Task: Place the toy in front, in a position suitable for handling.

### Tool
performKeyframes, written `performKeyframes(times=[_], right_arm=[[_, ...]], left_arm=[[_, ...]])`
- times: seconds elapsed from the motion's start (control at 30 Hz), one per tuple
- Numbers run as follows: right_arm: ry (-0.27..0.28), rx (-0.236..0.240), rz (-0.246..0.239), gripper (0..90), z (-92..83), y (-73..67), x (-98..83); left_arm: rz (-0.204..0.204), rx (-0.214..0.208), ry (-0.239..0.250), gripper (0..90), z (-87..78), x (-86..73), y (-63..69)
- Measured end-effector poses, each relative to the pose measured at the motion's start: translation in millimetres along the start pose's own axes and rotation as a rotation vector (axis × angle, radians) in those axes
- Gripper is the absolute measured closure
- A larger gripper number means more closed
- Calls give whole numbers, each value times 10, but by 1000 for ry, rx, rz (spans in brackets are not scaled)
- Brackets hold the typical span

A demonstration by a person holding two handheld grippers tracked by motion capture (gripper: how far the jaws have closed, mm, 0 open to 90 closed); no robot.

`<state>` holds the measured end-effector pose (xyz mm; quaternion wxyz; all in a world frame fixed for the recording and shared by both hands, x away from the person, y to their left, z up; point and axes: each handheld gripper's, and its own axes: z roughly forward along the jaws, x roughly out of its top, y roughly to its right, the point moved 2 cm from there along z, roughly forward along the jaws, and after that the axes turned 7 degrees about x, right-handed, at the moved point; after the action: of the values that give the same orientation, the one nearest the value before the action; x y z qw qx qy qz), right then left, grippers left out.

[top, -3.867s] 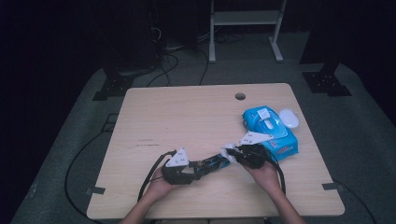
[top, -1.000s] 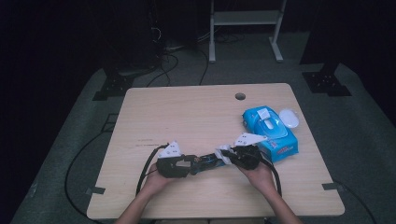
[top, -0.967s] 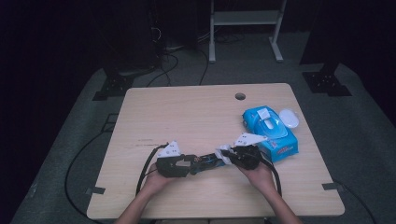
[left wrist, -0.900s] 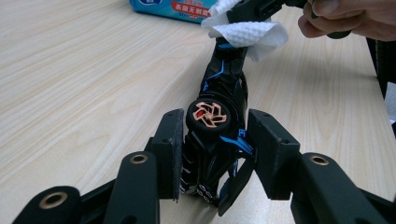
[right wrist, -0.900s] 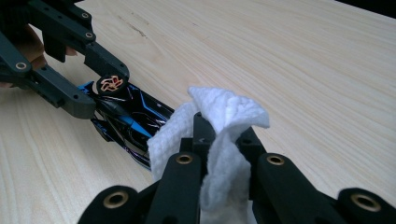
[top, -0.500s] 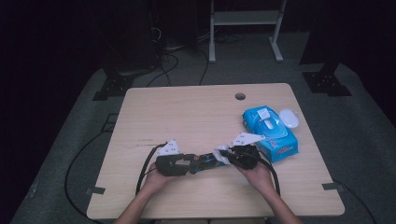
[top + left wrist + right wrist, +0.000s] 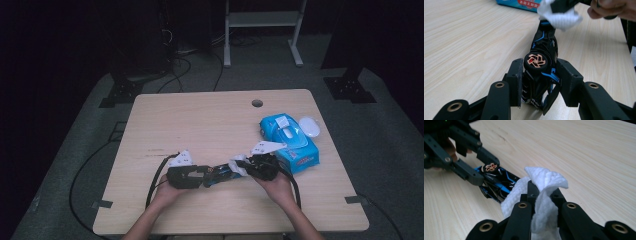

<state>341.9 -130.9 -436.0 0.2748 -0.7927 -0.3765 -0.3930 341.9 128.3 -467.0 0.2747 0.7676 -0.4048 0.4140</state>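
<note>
A black and blue toy car (image 7: 541, 72) with an orange-spoked wheel (image 7: 536, 60) lies on its side between the pads of my left gripper (image 7: 539, 82), which is shut on it just above the table. The same toy car (image 7: 220, 174) sits near the table's front edge in the high view, between the two hands. My right gripper (image 7: 541, 192) is shut on a white wet wipe (image 7: 544, 185), and the wipe (image 7: 559, 15) rests against the car's far end. The left gripper (image 7: 202, 176) and right gripper (image 7: 240, 167) point at each other.
A blue pack of wet wipes (image 7: 290, 142) lies at the right of the wooden table (image 7: 200, 125), with a white lid-like object (image 7: 309, 126) beside it. A round hole (image 7: 257, 103) is near the far edge. Cables trail from both grippers toward the front edge.
Both hands stay where they were over the last second. Compared with the oldest frame, the left gripper and the car have shifted slightly left.
</note>
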Motion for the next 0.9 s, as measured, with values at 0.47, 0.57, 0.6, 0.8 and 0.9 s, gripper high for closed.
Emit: performKeyframes(times=[0.47,0.57,0.6,0.8,0.9], right_arm=[[-4,2,-32,827,15,-17,-40],[-3,1,-35,827,16,-19,-43],[-3,1,-35,827,16,-20,-44],[-3,-1,-48,827,-3,-40,-63],[-9,-2,-63,827,-26,-65,-79]], left_arm=[[-129,-3,70,542,-96,52,-152],[-145,-11,76,538,-75,42,-155],[-141,-9,74,538,-77,43,-154],[-134,-15,78,528,-70,42,-118],[-118,-17,75,526,-74,44,-73]])
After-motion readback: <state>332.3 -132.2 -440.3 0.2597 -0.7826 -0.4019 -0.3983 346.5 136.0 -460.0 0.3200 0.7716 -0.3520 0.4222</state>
